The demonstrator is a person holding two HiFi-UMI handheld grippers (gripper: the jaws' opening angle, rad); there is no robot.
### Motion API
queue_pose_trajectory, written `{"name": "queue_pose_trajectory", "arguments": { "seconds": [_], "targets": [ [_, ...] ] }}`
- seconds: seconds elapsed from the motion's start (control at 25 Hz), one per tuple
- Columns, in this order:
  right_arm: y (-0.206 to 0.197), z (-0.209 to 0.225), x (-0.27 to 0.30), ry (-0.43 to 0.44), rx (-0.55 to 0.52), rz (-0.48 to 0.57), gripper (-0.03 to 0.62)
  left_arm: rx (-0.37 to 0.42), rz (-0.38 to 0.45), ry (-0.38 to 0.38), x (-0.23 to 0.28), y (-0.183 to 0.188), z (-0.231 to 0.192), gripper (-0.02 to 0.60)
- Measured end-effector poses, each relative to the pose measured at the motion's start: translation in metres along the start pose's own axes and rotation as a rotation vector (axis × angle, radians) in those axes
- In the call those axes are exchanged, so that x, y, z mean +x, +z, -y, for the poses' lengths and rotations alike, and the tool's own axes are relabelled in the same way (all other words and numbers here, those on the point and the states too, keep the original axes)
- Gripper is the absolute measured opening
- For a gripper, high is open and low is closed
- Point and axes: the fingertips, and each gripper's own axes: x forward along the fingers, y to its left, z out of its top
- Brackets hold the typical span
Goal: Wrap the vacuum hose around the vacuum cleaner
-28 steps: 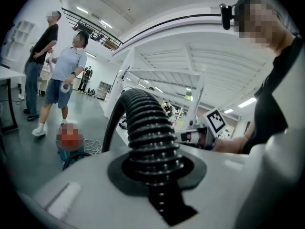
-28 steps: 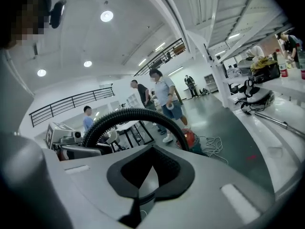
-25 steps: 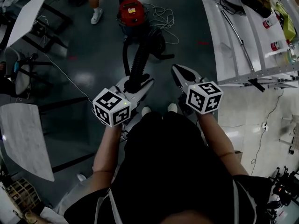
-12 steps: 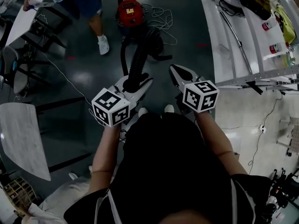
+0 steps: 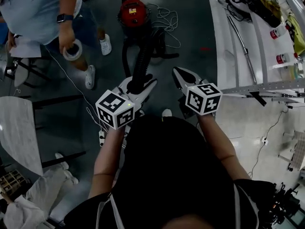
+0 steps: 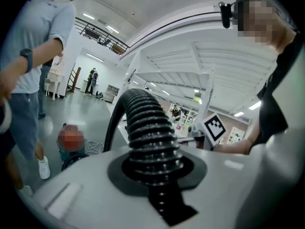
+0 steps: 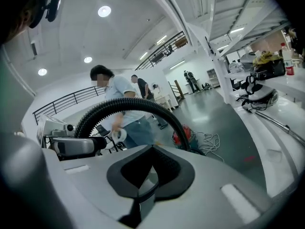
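While the left gripper [image 5: 139, 86] has its fingers closed narrowly round the hose [image 5: 142, 56], the right gripper [image 5: 178, 74] hangs just beside it with its fingers fully together and nothing between them. From the left grip the hose runs away over the dark floor [image 5: 190, 27] to the red vacuum [image 5: 133, 12]. In the right gripper view it rises in a tall arch, and some of it lies in dark bends near the vacuum's base. It does not look wound round the body yet.

The hose is ribbed and black. It is probably light and bends easily along its length, but is springy enough to push back out of any loop laid on it. The ribs should stop the fingers sliding along it, so a hold square across the ribs, like the present one, seems sound. A second hold further toward the vacuum would suit the free right gripper, letting one hand feed while the other pins each turn.

Hard pulls may drag or tip the vacuum. A white cord [image 5: 167, 17] lies loose beside it and could catch in the turns. A bystander [image 5: 43, 18] stands near on the left.
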Motion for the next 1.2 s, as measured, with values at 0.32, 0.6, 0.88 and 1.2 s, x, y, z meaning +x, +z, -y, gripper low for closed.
{"name": "queue_pose_trajectory", "arguments": {
  "seconds": [0.32,0.6,0.88,1.2],
  "targets": [
    [-0.002,0.027,0.005,0.014,-0.066,-0.036,-0.008,-0.013,0.04,0.083,0.022,0.008,-0.008,0.091],
    [-0.001,0.026,0.035,0.032,-0.101,-0.061,-0.008,-0.019,0.037,0.14,0.019,0.011,-0.036,0.091],
    [0.014,0.02,0.071,-0.023,-0.189,-0.075,-0.006,-0.076,0.051,0.178,0.019,0.019,-0.08,0.091],
    [0.034,0.017,0.136,-0.024,-0.233,-0.109,0.044,-0.079,0.03,0.119,0.008,0.035,-0.129,0.091]
  ]
}}
